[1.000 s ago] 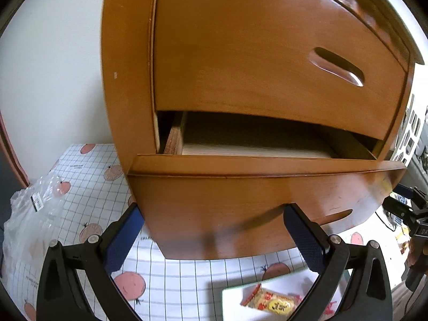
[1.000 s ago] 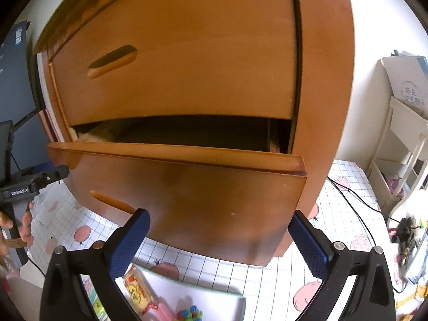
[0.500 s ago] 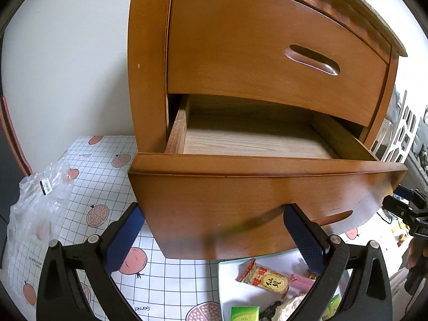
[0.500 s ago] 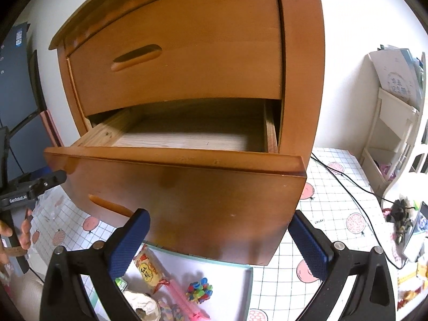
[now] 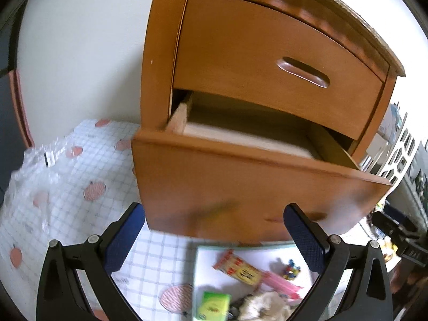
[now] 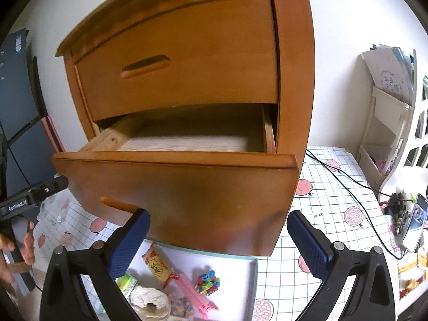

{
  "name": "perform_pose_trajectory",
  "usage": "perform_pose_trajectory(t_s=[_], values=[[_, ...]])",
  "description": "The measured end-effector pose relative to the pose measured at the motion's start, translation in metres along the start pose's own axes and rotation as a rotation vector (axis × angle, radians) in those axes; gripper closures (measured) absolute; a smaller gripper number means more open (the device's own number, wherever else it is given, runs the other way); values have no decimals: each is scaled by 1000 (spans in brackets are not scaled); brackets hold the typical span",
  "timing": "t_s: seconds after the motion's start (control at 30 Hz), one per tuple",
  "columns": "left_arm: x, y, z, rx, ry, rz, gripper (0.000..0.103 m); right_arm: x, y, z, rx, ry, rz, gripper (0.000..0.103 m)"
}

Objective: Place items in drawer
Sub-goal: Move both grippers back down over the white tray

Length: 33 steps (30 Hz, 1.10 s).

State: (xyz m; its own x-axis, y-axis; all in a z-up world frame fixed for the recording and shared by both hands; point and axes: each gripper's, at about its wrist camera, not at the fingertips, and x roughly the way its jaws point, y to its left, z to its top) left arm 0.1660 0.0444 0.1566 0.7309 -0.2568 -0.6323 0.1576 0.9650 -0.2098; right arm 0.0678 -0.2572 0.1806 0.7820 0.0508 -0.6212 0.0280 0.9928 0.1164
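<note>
Wooden and honey-brown, the two-drawer cabinet (image 6: 187, 85) fills both of my views, standing on a white grid-patterned cloth with pink fruit prints (image 6: 329, 203). Its lower drawer (image 6: 176, 195) stands pulled well out, pale bare floor showing and nothing inside; a second ago I saw only a dark slit there, so the opening step looks finished and loading can start. I have also drawn both tools back, which has brought the white flat tray with a pale green rim (image 6: 240, 275) into sight below the drawer front. On it lie the things to stow: a cream doughnut-shaped soft toy (image 6: 149, 303), a yellow-and-red snack packet (image 6: 157, 266), a pink plastic hair clip (image 6: 194, 295), a green little box (image 5: 214, 303) and a small cluster of coloured beads (image 6: 208, 282). My left gripper (image 5: 214, 230) and right gripper (image 6: 218, 231) both hover with jaws spread wide, holding nothing. Next, I judge, one should drop to the tray.
</note>
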Motion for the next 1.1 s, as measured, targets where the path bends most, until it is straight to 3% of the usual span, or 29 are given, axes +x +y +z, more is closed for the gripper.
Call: perform_pose_trajectory(t_s=[0.2, 0.6, 0.87, 1.1], values=[[3, -13, -46, -73, 108, 3, 0, -7, 8, -34, 40, 34, 5, 0], [48, -27, -128, -30, 362, 41, 1, 37, 10, -129, 70, 305, -36, 0], [68, -6, -146, -115, 431, 53, 4, 57, 3, -159, 89, 407, -36, 0], [74, -20, -150, -75, 437, 5, 4, 69, 1, -176, 87, 486, -44, 7]])
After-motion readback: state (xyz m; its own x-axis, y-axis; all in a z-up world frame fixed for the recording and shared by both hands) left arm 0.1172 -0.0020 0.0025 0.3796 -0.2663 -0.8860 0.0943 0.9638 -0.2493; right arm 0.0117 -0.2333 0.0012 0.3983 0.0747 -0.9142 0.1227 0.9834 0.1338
